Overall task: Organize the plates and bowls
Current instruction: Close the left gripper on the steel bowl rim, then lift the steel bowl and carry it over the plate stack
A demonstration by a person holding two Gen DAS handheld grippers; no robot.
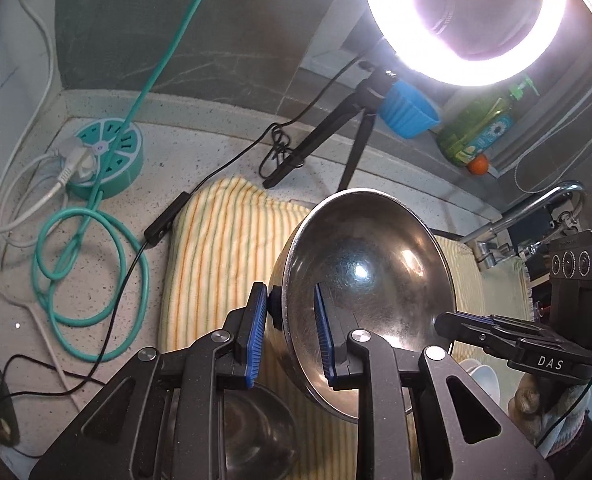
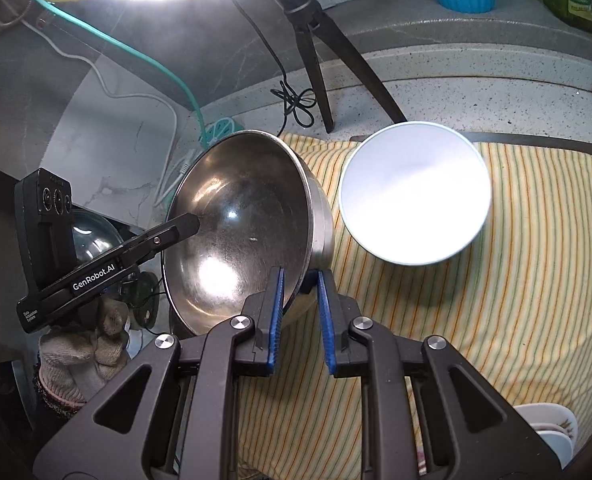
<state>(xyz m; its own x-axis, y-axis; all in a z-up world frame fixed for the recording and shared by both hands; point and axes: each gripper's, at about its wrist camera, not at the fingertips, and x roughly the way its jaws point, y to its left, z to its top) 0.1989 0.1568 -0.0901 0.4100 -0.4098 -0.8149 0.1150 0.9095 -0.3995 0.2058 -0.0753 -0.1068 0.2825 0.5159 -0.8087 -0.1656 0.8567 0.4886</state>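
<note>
Both grippers clamped on rim of one steel bowl point(image 1: 359, 272), held tilted above striped towel point(image 2: 515, 280): left gripper point(image 1: 290, 332) gripping at 7 o'clock of rim in left wrist view, right gripper point(image 2: 301, 320) at 5 o'clock in right wrist view. White bowl point(image 2: 415, 196) upright on towel, at 3 o'clock of steel bowl, just beside.

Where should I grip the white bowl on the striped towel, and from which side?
Take the white bowl by its thin rim, one finger inside and one outside, coming down from above at the near edge. It sits upright and open on the striped towel, too wide to span; the far side is crowded by the tripod.
</note>
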